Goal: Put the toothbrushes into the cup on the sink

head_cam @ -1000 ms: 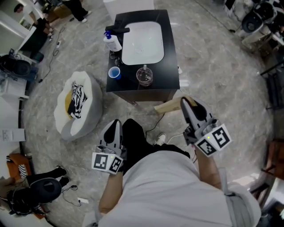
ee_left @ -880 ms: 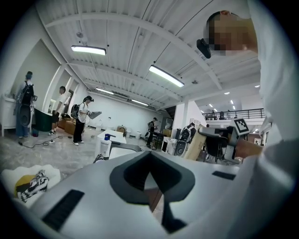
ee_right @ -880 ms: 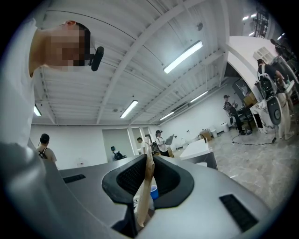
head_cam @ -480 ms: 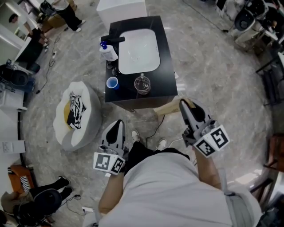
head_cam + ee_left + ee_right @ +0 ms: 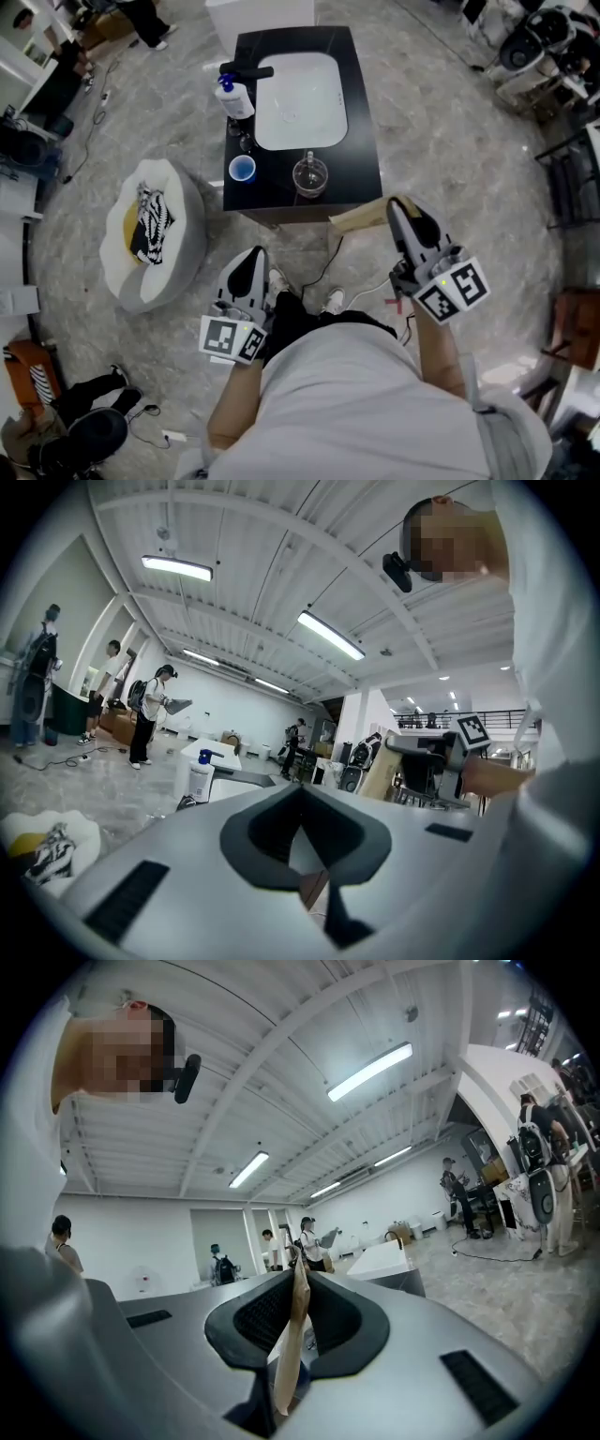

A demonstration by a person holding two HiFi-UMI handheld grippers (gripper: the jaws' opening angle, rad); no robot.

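Note:
The black sink cabinet point(image 5: 361, 159) with its white basin point(image 5: 300, 89) stands ahead of me on the floor. A small blue cup point(image 5: 242, 169) and a clear glass cup point(image 5: 309, 177) sit on its near edge; a thin upright thing pokes from the glass. My right gripper point(image 5: 395, 205) point(image 5: 298, 1269) hangs just short of the cabinet's near right corner, shut on a flat tan strip point(image 5: 359, 216) point(image 5: 290, 1335). My left gripper point(image 5: 251, 255) point(image 5: 302, 794) is lower left, shut, holding nothing. I cannot make out a toothbrush clearly.
A white pump bottle point(image 5: 235, 97) and a black tap point(image 5: 246, 69) stand at the basin's left. A white beanbag point(image 5: 150, 234) with cloths lies left of the cabinet. Cables point(image 5: 349, 281) trail on the floor by my feet. Equipment crowds the right edge; people stand far left.
My legs have stepped and the view shifted slightly. Both grippers keep their places, and the right one still holds the tan strip.

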